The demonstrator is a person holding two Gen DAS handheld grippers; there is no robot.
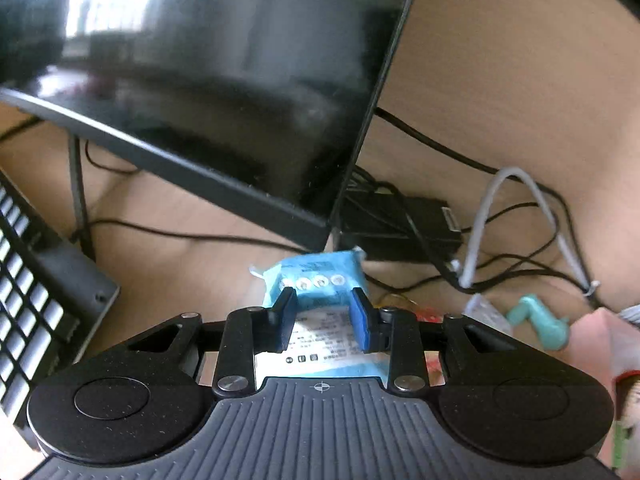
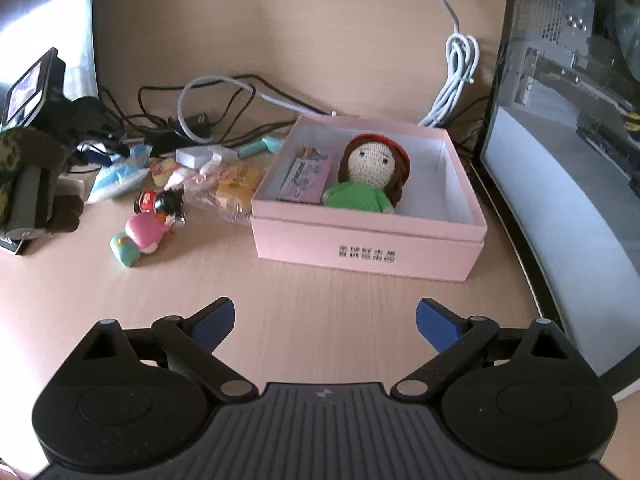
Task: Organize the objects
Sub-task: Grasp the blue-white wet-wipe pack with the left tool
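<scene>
— Two hand-held grippers: what's each doing?
— Left hand-held gripper (image 1: 323, 312) clamps the blue tissue pack (image 1: 320, 276) over the bench (image 1: 180, 232); right hand-held gripper (image 2: 325, 320) gapes wide (nothing between), facing the pink box (image 2: 368, 240) holding the doll (image 2: 370, 176).

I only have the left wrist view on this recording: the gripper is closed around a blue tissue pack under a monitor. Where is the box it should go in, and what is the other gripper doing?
Observer: The pink box sits open on the desk, ahead of the right gripper.
Reviewer: Anything in it already?
Observer: Yes, a crocheted doll in green and a flat pink packet beside it.
Reviewer: And the right gripper?
Observer: Its jaws are wide open and hold nothing.
Reviewer: What else is left outside?
Observer: A small figurine and wrapped snacks lie left of the box.
</scene>
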